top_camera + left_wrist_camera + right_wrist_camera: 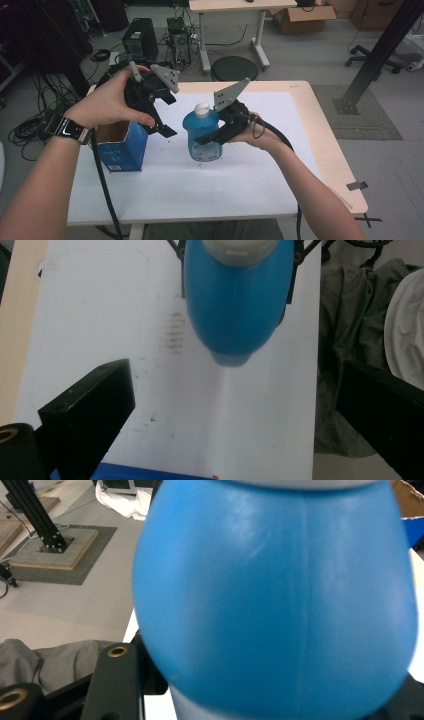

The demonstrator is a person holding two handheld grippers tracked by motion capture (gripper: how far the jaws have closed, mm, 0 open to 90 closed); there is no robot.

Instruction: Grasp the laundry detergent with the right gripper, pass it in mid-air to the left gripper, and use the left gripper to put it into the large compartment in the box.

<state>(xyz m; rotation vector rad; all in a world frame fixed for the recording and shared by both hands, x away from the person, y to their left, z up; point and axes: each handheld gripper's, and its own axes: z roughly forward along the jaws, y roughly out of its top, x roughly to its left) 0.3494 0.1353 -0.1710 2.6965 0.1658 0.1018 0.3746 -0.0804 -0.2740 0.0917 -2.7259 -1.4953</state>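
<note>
so the right gripper (216, 137) has its jaws clamped round the belly of the blue bottle (202, 135), which sits upright on the white mat (225, 185) near the middle of the table (327, 145), white cap (202, 110) up top; probably pinched low to keep it steady. The left gripper (162, 125) hangs spread wide with nothing in it, right above the open blue box (120, 147) just beside the bottle, my guess is it's lining up for the cap
</note>
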